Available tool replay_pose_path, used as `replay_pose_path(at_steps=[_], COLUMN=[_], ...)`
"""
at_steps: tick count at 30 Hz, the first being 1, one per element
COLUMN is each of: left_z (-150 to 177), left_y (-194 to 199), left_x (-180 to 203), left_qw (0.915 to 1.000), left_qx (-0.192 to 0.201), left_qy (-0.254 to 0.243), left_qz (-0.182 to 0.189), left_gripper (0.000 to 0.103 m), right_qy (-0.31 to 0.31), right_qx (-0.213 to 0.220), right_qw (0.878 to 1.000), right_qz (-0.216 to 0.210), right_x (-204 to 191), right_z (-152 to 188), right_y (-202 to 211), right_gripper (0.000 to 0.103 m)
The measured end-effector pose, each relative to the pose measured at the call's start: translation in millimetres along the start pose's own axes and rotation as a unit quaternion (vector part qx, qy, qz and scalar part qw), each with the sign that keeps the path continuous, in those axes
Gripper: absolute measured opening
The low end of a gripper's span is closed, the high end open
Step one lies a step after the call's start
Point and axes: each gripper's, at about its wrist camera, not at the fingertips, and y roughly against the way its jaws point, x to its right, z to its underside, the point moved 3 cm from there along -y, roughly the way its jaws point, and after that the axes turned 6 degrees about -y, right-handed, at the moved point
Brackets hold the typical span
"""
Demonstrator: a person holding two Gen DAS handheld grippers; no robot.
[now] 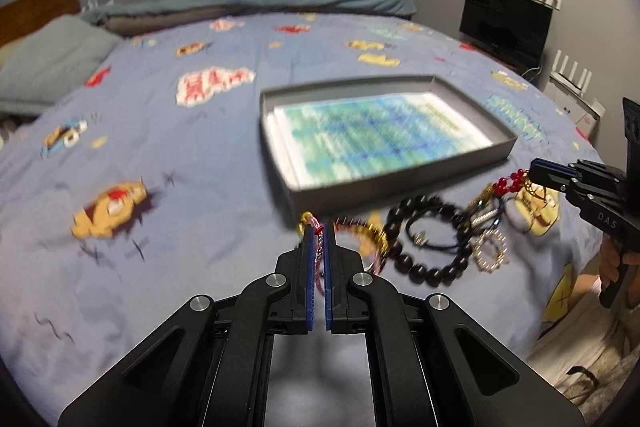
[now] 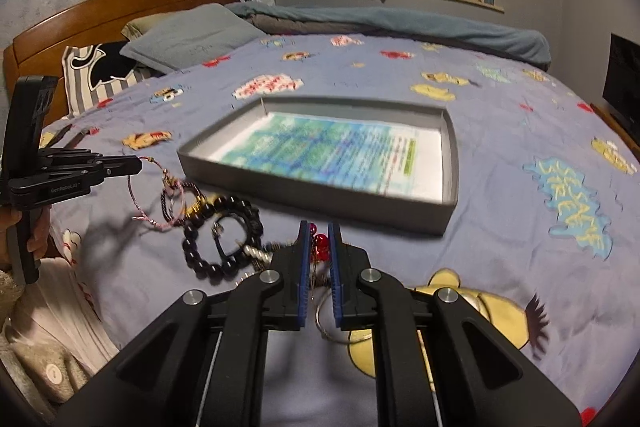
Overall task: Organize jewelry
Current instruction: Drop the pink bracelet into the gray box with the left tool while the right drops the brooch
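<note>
Bedspread (image 1: pixel 140 147) left of the tray (image 1: pixel 472 167) is open for you. Jewelry pile (image 1: pixel 436 239) crowds the tray's near wall; the tray's floor holds only flat paper (image 1: pixel 376 131).

- We see a blue cartoon-print bedspread (image 2: pixel 500 155) spread beneath the tongs.
- Far beyond them, we see a grey pillow (image 2: pixel 192 35) against a wooden headboard (image 2: pixel 120 7).
- Right of them, a dark monitor (image 1: pixel 504 23).

We see dim, cool indoor light, heavy fisheye bending and dark vignetted corners, motion blur smearing the gray tray (image 1: pixel 400 183) and bedspread (image 1: pixel 160 187), with soft shadows underneath.
</note>
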Motion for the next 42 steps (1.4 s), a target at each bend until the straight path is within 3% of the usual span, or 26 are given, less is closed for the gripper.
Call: replay_pose_path(at_steps=[10, 19, 28, 33, 42], left_z=[-46.2, -100.1, -139.0, -141.2, -123.2], left_y=[27.7, 8.6, -57.5, -96.7, -152.9], left_x=[8.2, 4.6, -8.1, -22.6, -37.1], left_qw=[0.9979, 0.9961, 0.9978, 0.9989, 0.9998], left_qx=[0.055, 0.078, 0.062, 0.044, -0.014], left_qy=[-0.034, -0.04, -0.019, 0.015, 0.014], left_qz=[-0.006, -0.01, -0.011, -0.001, 0.003], left_gripper=[0.004, 0.004, 0.004, 0.005, 0.005], right_qy=[0.023, -0.006, -0.028, -0.043, -0.043], right_qx=[0.042, 0.067, 0.059, 0.041, -0.023], right_qw=[0.999, 0.998, 0.997, 0.996, 0.994], right_qz=[0.006, 0.016, 0.05, 0.07, 0.102], right_x=[-2.6, 16.8, 39.0, 52.5, 73.2], right_z=[-51.7, -104.3, -140.7, -136.4, -115.3], right_y=[19.5, 8.4, -47.2, -89.5, -139.2], right_gripper=[0.009, 0.009, 0.009, 0.009, 0.009])
